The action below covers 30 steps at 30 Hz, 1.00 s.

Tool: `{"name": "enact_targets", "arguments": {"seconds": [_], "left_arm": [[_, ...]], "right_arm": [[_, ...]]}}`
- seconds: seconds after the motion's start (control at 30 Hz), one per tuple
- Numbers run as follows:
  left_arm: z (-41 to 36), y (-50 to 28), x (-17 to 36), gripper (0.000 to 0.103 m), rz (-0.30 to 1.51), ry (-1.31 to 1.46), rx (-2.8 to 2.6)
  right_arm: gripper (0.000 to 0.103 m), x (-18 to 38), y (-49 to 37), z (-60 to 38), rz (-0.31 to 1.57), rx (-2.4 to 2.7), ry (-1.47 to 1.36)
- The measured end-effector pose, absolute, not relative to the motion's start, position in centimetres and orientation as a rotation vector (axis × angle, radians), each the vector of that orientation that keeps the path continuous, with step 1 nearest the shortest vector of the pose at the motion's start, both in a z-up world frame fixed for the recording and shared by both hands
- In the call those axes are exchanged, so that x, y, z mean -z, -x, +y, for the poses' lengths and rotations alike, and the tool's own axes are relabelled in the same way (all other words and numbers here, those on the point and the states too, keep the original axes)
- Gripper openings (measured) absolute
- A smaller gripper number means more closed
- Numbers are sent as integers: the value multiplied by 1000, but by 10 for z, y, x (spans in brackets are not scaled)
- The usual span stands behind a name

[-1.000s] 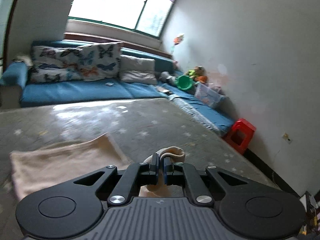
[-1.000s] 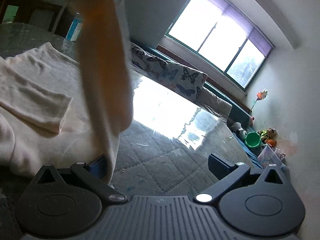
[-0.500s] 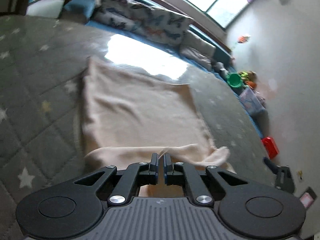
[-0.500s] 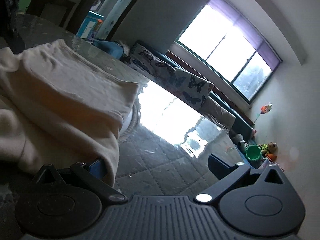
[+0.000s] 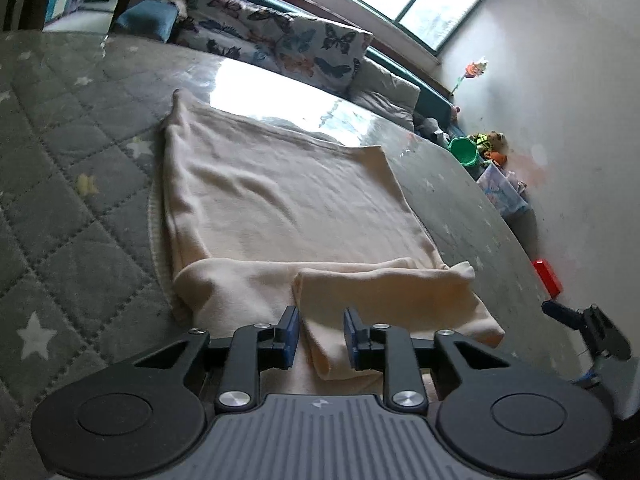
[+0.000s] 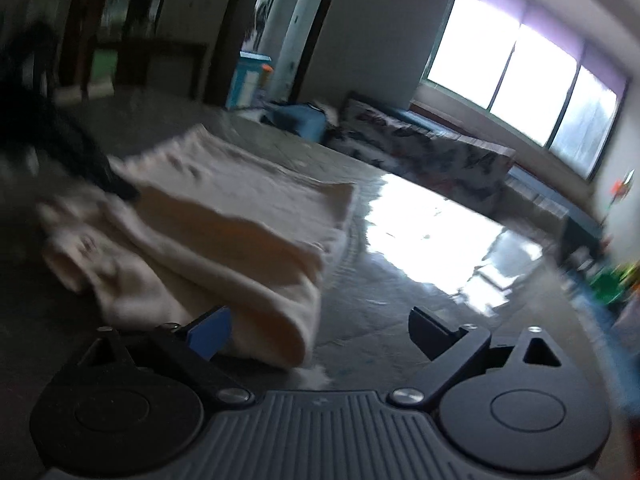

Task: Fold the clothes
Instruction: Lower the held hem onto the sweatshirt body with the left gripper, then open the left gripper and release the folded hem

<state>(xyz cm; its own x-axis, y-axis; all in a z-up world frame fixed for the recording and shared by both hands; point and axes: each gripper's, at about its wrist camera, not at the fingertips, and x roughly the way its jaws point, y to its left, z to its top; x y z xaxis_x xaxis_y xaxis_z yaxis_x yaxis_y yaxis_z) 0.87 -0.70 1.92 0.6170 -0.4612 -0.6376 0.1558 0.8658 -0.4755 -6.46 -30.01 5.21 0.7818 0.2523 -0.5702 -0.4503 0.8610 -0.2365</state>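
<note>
Nearest the left camera, the left gripper (image 5: pixel 318 334) has its jaws opening, a folded sleeve (image 5: pixel 384 292) lying between the blue pads (image 5: pixel 290 334) without being pinched. The right gripper (image 6: pixel 318 330) stands wide, its jaws closing, with a fold of the cream garment (image 5: pixel 280 196) just inside its left finger and nothing clamped. The garment lies spread flat on the grey star-quilted mat (image 5: pixel 72 160), its sleeves folded across the near end; beyond it are butterfly cushions (image 5: pixel 296 46), a green bucket (image 5: pixel 464 151) by the wall and a bright window (image 6: pixel 516 80).
</note>
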Motion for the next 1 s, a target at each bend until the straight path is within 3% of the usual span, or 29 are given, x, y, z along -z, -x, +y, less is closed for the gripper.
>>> {"name": "enact_targets", "arguments": {"seconds": [0.03, 0.07, 0.1, 0.2, 0.3, 0.8, 1.0], "left_arm": [[-9, -8, -19, 23, 833, 382, 361], [-12, -8, -19, 14, 831, 367, 354], [-14, -7, -19, 11, 829, 351, 348], [-13, -4, -19, 7, 822, 352, 337], [-10, 0, -23, 6, 807, 357, 341], [-2, 3, -21, 7, 807, 380, 356], [3, 8, -36, 7, 749, 378, 357]], "right_arm": [[90, -55, 60, -304, 571, -413, 322], [85, -57, 55, -308, 588, -437, 269], [79, -60, 50, -312, 605, -460, 215], [64, -60, 30, -318, 656, -528, 80], [55, -55, 8, -318, 693, -567, 5], [52, -39, -81, -326, 735, -525, -302], [52, -44, -65, -335, 692, -462, -168]]}}
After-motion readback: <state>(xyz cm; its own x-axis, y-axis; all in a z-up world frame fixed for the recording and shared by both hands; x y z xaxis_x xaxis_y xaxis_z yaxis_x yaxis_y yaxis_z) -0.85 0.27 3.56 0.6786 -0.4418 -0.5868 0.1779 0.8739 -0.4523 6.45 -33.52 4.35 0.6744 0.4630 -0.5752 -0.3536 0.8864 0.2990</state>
